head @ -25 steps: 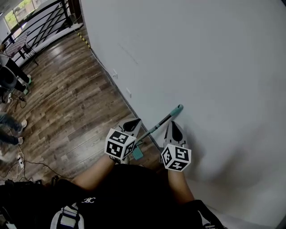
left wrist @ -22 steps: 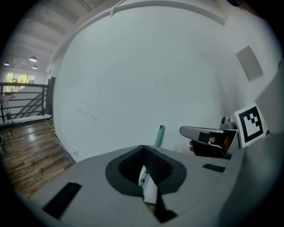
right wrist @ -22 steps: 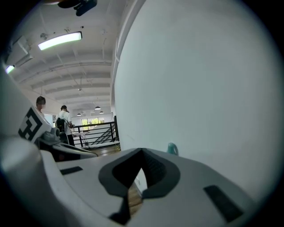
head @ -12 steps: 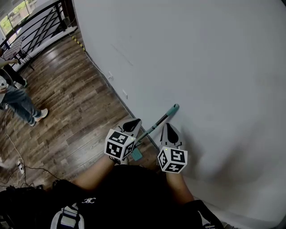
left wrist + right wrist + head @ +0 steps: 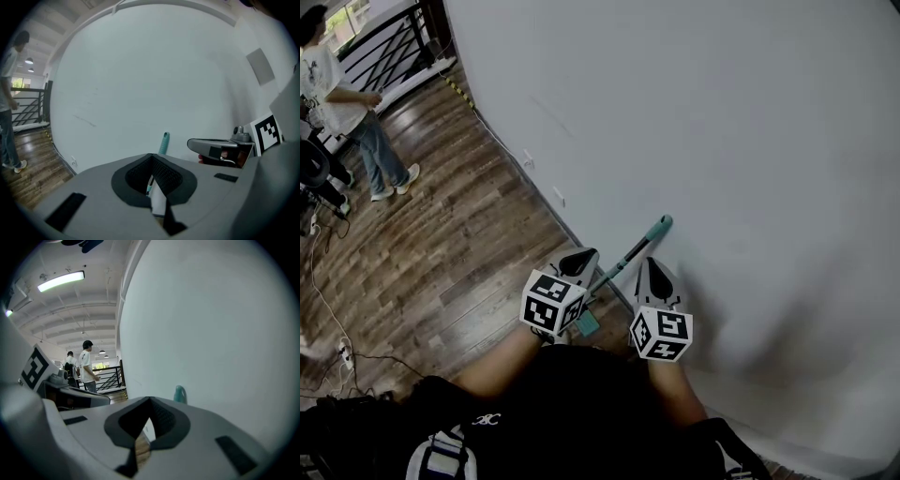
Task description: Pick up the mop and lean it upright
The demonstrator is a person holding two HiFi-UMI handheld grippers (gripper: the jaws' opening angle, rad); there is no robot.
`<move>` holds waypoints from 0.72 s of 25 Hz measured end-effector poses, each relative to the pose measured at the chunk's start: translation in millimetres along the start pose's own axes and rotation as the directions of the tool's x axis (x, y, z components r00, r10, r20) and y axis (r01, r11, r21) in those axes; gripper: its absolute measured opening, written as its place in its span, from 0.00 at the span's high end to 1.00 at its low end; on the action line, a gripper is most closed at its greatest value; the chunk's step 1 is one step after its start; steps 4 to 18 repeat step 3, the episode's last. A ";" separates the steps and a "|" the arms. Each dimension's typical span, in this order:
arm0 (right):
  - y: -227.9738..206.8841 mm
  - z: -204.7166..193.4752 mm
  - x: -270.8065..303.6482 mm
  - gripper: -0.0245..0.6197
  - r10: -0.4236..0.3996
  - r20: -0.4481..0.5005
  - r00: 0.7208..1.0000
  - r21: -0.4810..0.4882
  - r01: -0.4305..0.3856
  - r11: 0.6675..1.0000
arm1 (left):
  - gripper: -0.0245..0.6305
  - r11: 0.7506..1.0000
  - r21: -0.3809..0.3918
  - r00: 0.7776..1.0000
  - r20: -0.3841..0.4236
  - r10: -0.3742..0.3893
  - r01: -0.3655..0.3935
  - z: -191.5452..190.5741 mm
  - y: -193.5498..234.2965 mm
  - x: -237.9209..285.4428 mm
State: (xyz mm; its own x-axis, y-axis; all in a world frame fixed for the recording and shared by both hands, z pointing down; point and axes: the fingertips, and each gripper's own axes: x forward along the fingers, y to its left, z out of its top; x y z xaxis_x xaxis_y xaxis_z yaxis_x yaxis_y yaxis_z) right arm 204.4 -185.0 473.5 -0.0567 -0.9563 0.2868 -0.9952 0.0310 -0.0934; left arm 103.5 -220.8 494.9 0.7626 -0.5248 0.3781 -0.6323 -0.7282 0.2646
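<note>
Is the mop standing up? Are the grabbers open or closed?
Mop: leaning on the wall, handle tip up.
Left gripper: shut, not clamping the mop.
Right gripper: shut, empty.
Person: standing, far off.

"Where are the two grippers?"

"Side by side, low down, close to the person's body. The grey left gripper (image 5: 579,258) is on the left. The grey right gripper (image 5: 651,264) is just beside it on the right. Both point to the far side."

"Are they closed?"

"The left one pinches the thin grey-and-teal mop pole (image 5: 623,260). The right one's jaws are together with nothing in them."

"And the arms?"

"The bare left forearm (image 5: 492,361) and the bare right forearm (image 5: 675,389) both reach forward."
</note>
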 end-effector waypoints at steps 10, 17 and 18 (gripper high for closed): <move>-1.1 -2.0 0.7 0.94 -0.005 -0.003 1.000 -0.012 0.005 1.000 | 0.97 1.000 0.001 1.000 -0.001 0.001 -0.001 -0.9 0.4 1.2; -1.1 -2.0 0.7 0.94 -0.005 -0.003 1.000 -0.012 0.005 1.000 | 0.97 1.000 0.001 1.000 -0.001 0.001 -0.001 -0.9 0.4 1.2; -1.1 -2.0 0.7 0.94 -0.005 -0.003 1.000 -0.012 0.005 1.000 | 0.97 1.000 0.001 1.000 -0.001 0.001 -0.001 -0.9 0.4 1.2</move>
